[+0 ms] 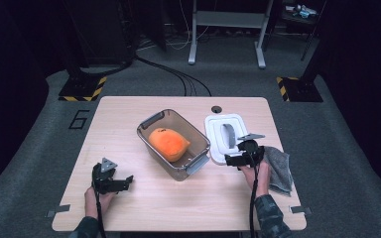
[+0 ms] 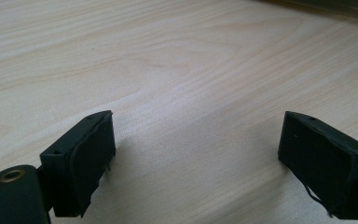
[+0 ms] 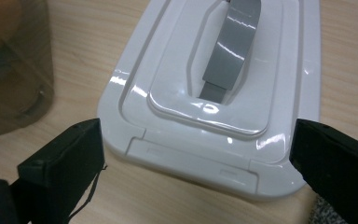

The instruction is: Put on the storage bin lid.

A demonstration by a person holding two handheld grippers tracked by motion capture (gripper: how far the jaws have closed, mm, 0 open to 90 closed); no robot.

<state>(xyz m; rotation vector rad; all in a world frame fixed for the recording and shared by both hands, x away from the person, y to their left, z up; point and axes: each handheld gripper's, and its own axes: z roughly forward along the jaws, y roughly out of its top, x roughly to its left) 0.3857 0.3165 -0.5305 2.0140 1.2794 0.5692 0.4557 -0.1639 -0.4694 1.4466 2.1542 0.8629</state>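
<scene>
Already the orange plush (image 1: 168, 144) lay inside the clear bin (image 1: 148, 122), but the white lid (image 3: 205, 107) rested beside it on the table (image 1: 129, 106), uncovered work remaining. The right gripper (image 3: 198, 158) hovered spread at the lid's near edge; the left gripper (image 2: 196, 158) gaped, empty.

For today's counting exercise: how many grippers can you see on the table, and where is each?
2. The left gripper hovers over bare wood near the table's front-left; the right gripper is at the white lid, jaws open.

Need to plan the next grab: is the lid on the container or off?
Off. The white lid lies flat on the table beside the open container, between the right tongs' open jaws.
</scene>
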